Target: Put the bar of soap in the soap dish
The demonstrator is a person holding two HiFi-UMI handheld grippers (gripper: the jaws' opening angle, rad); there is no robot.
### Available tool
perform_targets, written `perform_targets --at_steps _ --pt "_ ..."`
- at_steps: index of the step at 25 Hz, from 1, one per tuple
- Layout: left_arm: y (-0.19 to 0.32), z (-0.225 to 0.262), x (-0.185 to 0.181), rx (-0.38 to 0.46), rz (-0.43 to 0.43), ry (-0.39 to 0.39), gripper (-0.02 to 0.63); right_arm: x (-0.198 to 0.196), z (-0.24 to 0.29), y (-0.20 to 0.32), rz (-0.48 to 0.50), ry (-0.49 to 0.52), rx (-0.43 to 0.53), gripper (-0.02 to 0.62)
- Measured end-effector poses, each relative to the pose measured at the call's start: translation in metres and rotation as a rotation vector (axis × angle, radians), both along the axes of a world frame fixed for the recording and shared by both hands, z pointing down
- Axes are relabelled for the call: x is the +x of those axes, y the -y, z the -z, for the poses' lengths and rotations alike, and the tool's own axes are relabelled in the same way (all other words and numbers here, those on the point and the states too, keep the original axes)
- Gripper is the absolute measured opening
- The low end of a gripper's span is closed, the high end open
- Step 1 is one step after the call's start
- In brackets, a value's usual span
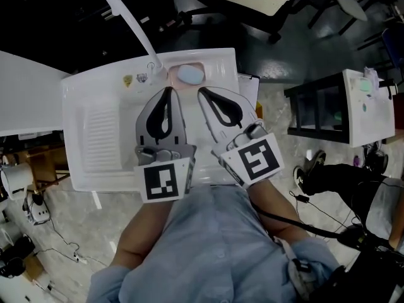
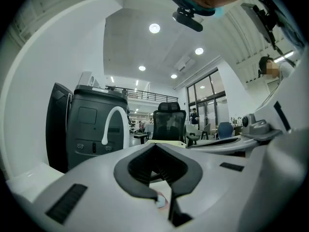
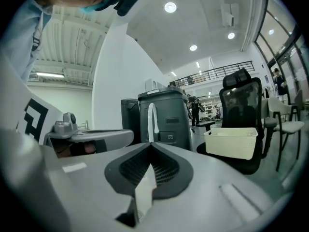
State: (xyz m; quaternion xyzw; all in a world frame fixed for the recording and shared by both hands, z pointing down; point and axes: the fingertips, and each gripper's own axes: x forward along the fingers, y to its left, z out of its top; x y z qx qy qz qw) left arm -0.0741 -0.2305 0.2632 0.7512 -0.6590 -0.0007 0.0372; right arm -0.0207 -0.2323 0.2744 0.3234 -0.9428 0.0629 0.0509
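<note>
Both grippers hover over the white sink (image 1: pixel 82 137), inside its rim, with the faucet (image 1: pixel 129 17) at back left. The left gripper (image 1: pixel 167 91) and right gripper (image 1: pixel 202 92) have their jaws together, empty. The bar of soap (image 1: pixel 189 74) lies in the soap dish (image 1: pixel 201 65), just beyond their tips.

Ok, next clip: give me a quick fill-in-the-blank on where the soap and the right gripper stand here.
1. The bar of soap lies in the ____.
2. The right gripper has its jaws ____, with nothing between them.
3. In the head view, the faucet stands to the ____ of the soap.
Missing words: soap dish; shut; left.
</note>
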Motion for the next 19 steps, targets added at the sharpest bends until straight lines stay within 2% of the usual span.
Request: perform_targets --at_steps 19 --pt "0.0052 0.0003 -0.0042 0.000 0.005 0.000 0.006 -0.0062 -0.0009 0.0051 0.009 0.001 -0.002 0.000"
